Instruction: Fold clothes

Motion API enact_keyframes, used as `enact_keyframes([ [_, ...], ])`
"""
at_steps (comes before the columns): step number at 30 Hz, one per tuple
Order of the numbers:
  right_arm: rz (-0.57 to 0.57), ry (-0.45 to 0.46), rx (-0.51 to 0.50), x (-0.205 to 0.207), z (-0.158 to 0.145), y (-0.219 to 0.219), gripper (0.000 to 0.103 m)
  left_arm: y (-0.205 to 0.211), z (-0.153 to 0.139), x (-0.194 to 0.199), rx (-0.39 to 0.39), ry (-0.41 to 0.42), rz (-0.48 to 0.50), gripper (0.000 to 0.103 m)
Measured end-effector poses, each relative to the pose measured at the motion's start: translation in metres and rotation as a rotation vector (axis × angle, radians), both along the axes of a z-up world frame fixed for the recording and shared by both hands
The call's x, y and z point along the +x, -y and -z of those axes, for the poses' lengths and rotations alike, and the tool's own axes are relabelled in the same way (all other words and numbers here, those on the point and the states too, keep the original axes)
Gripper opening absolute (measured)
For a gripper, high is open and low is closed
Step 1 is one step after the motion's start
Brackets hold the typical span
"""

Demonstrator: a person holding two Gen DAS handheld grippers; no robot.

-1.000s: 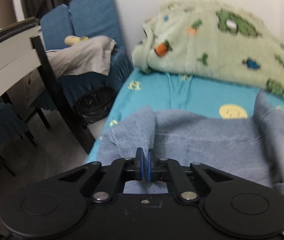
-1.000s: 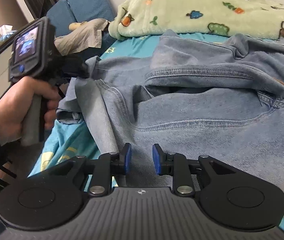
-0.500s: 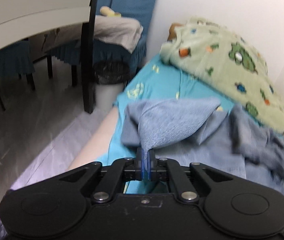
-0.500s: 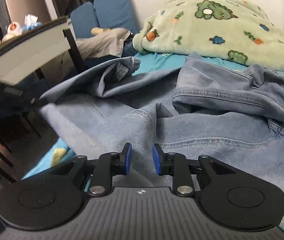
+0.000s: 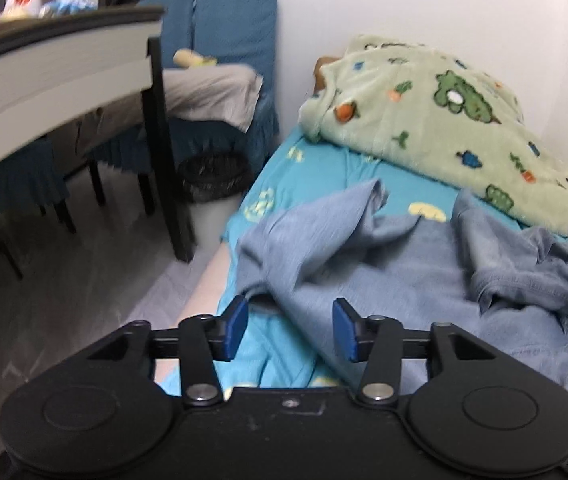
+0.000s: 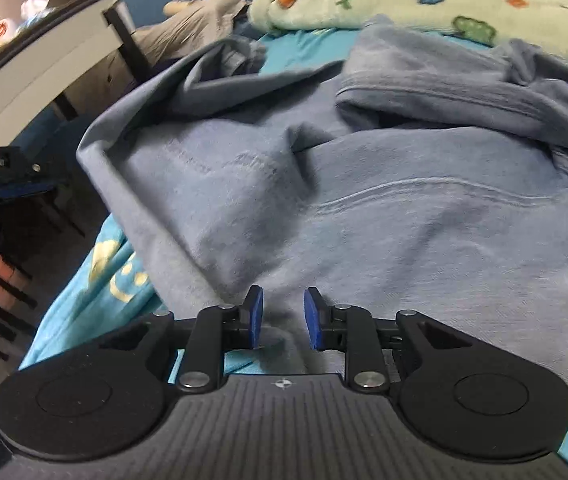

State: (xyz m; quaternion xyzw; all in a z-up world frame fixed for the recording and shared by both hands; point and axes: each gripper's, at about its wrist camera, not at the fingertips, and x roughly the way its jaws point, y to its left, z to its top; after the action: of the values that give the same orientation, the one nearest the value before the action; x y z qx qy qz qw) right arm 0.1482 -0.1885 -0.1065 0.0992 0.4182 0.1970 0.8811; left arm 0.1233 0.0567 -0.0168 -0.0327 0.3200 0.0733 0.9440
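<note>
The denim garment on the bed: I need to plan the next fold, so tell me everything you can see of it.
The denim garment is light blue, looks like soft washed denim with stitched seams, and lies crumpled and only partly spread on the turquoise sheet. One loose flap is bunched near the bed's edge; thicker folds pile up towards the green blanket. The left gripper is open just short of the flap, gripping nothing. The right gripper is open low over the cloth; contact cannot be judged.

Denim garment blurred, cut off at right.
</note>
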Motion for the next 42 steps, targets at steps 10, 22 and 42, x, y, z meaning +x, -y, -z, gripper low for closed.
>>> enact_keyframes([
  [10,0.066,-0.004,0.074,0.005,-0.005,0.012,0.025,0.035,-0.012,0.121,0.078,-0.022,0.072,0.046],
  [22,0.051,-0.030,0.102,0.026,0.004,0.007,0.025,0.091,0.039,0.242,0.404,-0.221,0.191,0.046],
  [42,0.034,-0.028,0.082,0.022,0.006,0.004,0.025,-0.037,-0.066,0.176,-0.123,-0.021,-0.041,0.017],
])
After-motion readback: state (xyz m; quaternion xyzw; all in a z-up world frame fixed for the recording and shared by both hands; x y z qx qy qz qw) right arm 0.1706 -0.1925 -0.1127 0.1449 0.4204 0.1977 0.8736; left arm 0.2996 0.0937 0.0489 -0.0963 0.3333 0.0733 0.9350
